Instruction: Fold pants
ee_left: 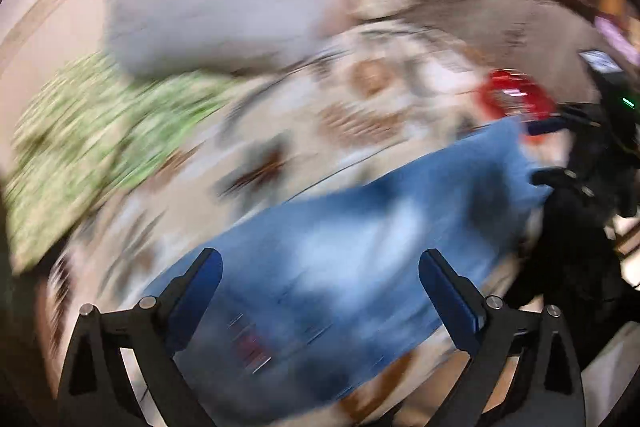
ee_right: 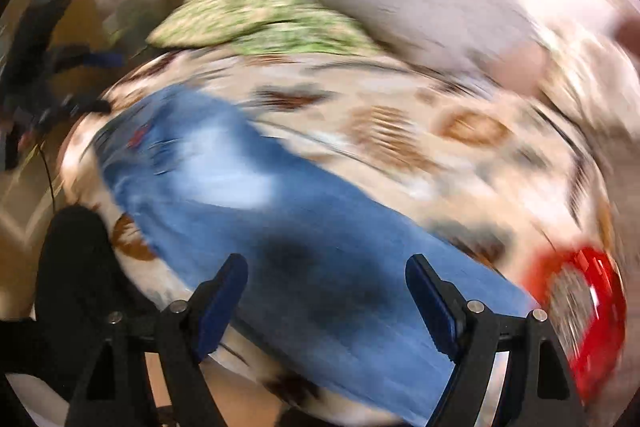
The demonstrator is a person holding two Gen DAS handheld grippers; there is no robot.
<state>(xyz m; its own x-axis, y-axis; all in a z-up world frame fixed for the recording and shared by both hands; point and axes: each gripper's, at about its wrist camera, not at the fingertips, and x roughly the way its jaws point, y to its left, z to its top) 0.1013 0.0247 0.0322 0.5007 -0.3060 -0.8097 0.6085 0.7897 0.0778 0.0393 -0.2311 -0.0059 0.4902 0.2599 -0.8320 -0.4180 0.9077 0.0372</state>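
Between the blue-padded fingers of the left gripper (ee_left: 320, 269) nothing is held; the jaws are spread wide above the faded blue denim pants (ee_left: 360, 251), which are laid flat on a cream bedspread with brown patterning (ee_left: 372, 99). The right gripper (ee_right: 326, 277) is likewise seen wide apart and empty over the same pants (ee_right: 320, 235) (both views are heavily blurred). A grey pillow (ee_left: 208, 19) is found at eleven o'clock in the left view, a green-and-white patterned cushion (ee_left: 88, 139) at nine, a red object (ee_left: 516, 95) at two.
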